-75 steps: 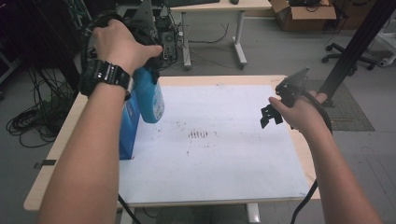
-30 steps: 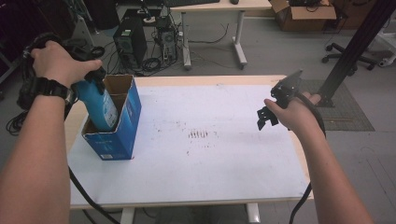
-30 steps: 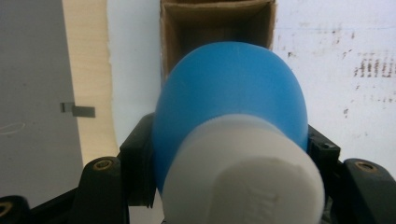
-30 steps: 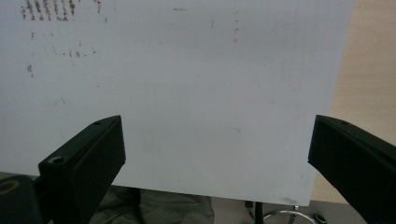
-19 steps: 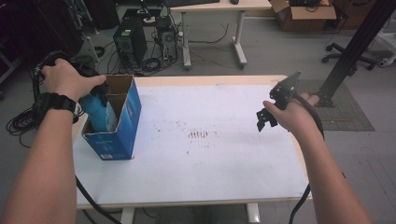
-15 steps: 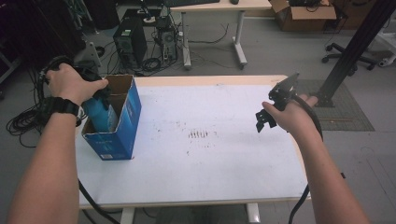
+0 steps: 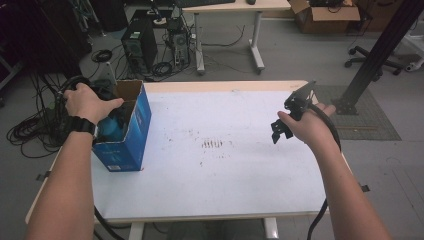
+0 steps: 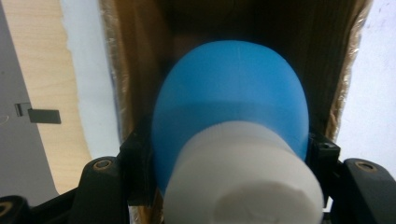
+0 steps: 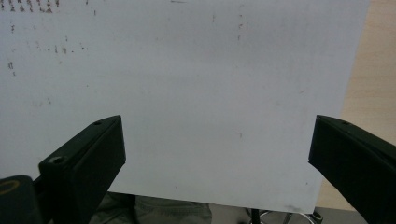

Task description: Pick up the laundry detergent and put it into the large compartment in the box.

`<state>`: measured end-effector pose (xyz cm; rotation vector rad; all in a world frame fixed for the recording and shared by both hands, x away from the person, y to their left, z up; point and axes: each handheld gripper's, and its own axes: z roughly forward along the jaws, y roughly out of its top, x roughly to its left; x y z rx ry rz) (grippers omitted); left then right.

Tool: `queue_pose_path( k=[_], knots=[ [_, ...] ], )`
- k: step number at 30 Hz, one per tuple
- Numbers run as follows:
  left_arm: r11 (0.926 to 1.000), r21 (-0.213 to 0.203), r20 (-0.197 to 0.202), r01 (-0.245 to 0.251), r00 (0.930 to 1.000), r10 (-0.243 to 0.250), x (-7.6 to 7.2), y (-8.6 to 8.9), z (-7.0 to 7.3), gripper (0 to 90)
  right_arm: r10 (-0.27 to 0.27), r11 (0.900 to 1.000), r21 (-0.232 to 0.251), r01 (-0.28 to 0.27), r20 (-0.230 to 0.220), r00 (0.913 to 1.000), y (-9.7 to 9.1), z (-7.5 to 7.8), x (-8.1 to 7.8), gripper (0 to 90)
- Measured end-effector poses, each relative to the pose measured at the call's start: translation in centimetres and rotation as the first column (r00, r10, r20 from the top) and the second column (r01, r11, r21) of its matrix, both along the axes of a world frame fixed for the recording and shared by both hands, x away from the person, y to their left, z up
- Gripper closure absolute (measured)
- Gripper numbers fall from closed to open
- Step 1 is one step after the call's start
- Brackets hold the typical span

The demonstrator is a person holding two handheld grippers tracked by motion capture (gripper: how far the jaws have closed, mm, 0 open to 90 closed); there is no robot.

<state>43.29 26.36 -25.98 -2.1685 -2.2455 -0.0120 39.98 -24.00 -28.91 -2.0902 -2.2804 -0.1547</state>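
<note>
Left gripper view: blue bottle, white cap, pinched by jaws inside cardboard box; right jaws spread.

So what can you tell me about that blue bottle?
The bottle is smooth blue plastic, rounded at the shoulders, with a white cap toward the camera. It stands inside the open blue cardboard box near the table's left edge, brown walls around it. The left gripper clamps it just below the cap, a black jaw on either side.

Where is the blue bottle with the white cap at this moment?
The blue bottle is inside the open blue cardboard box at the table's left edge in the high view, gripped between the jaws of the left gripper.
</note>
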Motion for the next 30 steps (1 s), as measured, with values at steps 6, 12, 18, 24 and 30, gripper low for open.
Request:
queue_pose_path(
  k=[6, 12, 18, 24, 30],
  knots=[
    [0.9999, 0.005, -0.012, 0.010, 0.9999, -0.010, 0.1, -0.1, -1.0, 37.4, -0.003, 1.0000, 0.001, 0.003, -0.005, 1.0000, -0.1, -0.3, 0.0, 3.9],
    [0.9999, 0.007, -0.023, 0.011, 0.9997, -0.011, 0.1, 0.1, -1.5, 37.4, -0.005, 1.0000, 0.001, 0.005, -0.012, 0.9999, -0.2, -0.5, 0.0, 3.8],
    [0.9998, 0.008, -0.023, 0.018, 0.9996, -0.017, 0.2, 0.1, -1.8, 37.3, 0.004, 1.0000, 0.007, -0.004, -0.003, 1.0000, -0.1, -0.7, 0.1, 3.9],
    [0.9997, 0.011, -0.018, 0.023, 0.9996, -0.023, 0.3, 0.0, -1.9, 37.2, 0.004, 0.9999, 0.014, -0.004, -0.001, 1.0000, -0.1, -0.6, 0.1, 3.9],
    [0.9997, 0.010, -0.010, 0.022, 0.9997, -0.022, 0.3, 0.0, -1.8, 36.9, -0.004, 0.9999, 0.013, 0.004, -0.001, 1.0000, -0.3, -0.3, 0.0, 3.8]
  ],
)
